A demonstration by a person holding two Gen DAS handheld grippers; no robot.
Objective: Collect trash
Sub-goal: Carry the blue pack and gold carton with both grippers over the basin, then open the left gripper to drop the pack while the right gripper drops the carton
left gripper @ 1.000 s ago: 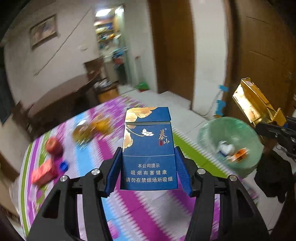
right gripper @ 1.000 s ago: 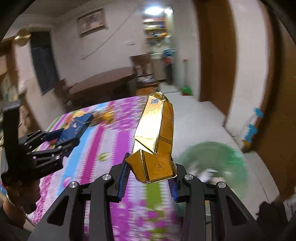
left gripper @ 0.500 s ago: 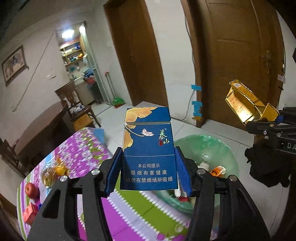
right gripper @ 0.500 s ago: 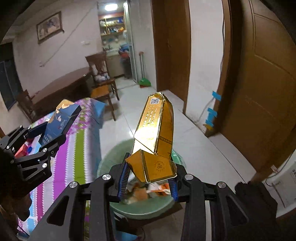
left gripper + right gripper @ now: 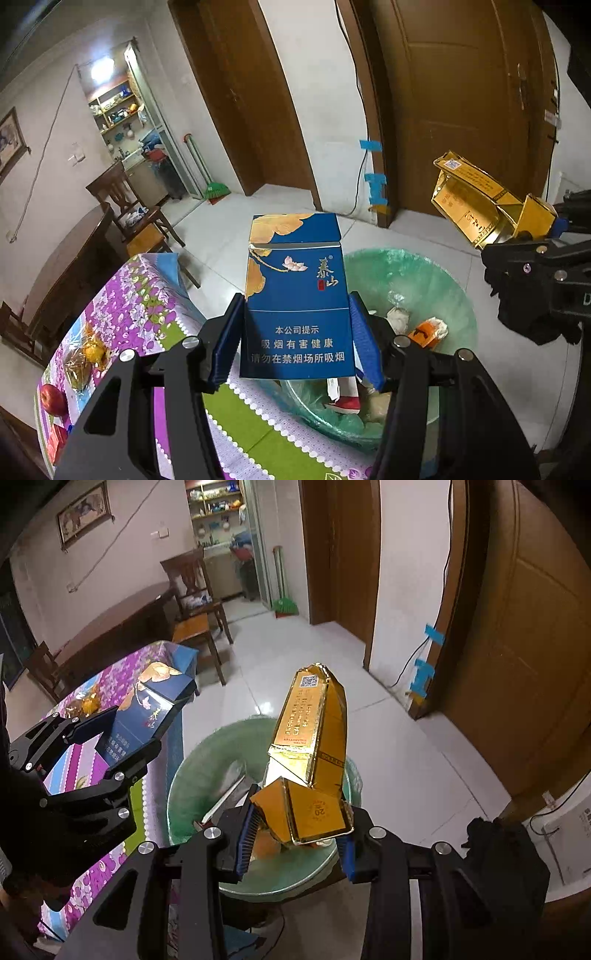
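My left gripper [image 5: 295, 347] is shut on a blue cigarette pack [image 5: 295, 295], held upright over the near rim of a green-lined trash bin [image 5: 424, 273]. The pack also shows in the right wrist view [image 5: 144, 709]. My right gripper [image 5: 295, 834] is shut on a crumpled gold cigarette carton [image 5: 314, 746], held above the bin [image 5: 207, 753]. The carton shows at the right in the left wrist view [image 5: 476, 199]. The bin holds several bits of trash [image 5: 424, 332].
A table with a purple, green and blue striped cloth [image 5: 140, 306] stands left of the bin, with an apple [image 5: 53, 400], a bag of fruit [image 5: 86, 360] and a red box on it. Wooden doors [image 5: 517, 627], a chair [image 5: 195, 602] and tiled floor lie beyond.
Both grippers have swung from over the table toward the bin, with the pack and the carton still held. The bin now lies right under them and looks larger.
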